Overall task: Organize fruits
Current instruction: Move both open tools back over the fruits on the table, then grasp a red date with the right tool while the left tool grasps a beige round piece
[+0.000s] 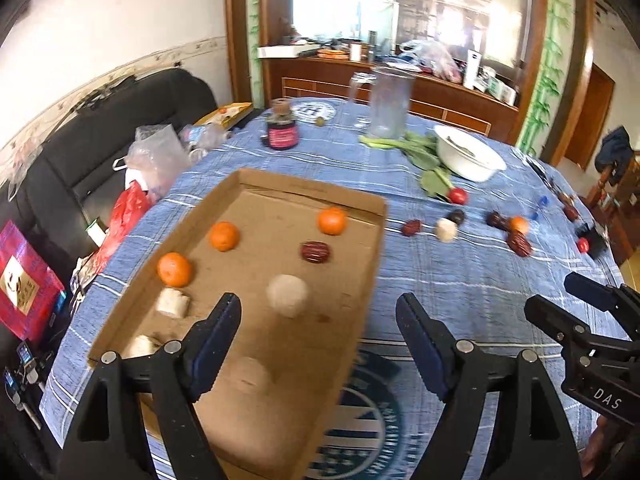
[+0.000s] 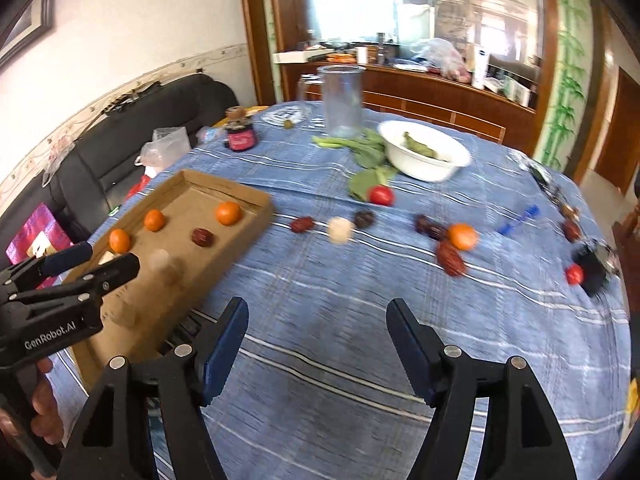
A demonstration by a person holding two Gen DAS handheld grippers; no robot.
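Over the shallow brown cardboard tray (image 1: pixel 280 192) at frame left, my left gripper (image 1: pixel 318 312) gapes, empty; right gripper (image 2: pixel 316 316) likewise. Sorted oranges sit inside; small loose orange (image 2: pixel 463 236) waits mid-right on the blue striped tablecloth (image 2: pixel 320 280).

Both wrist views angle down, side by side — sharing the cardboard tray (image 1: pixel 256 184) and table (image 2: pixel 360 320).

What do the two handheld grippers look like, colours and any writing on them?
Both are black plastic with triangular cut-outs, silver round pivot pins and dark blue, saw-toothed pads on the fingers. The left gripper carries white "GenRobot.AI" lettering on its side; the right gripper shows white "DAS". No cables or sleeves are visible.
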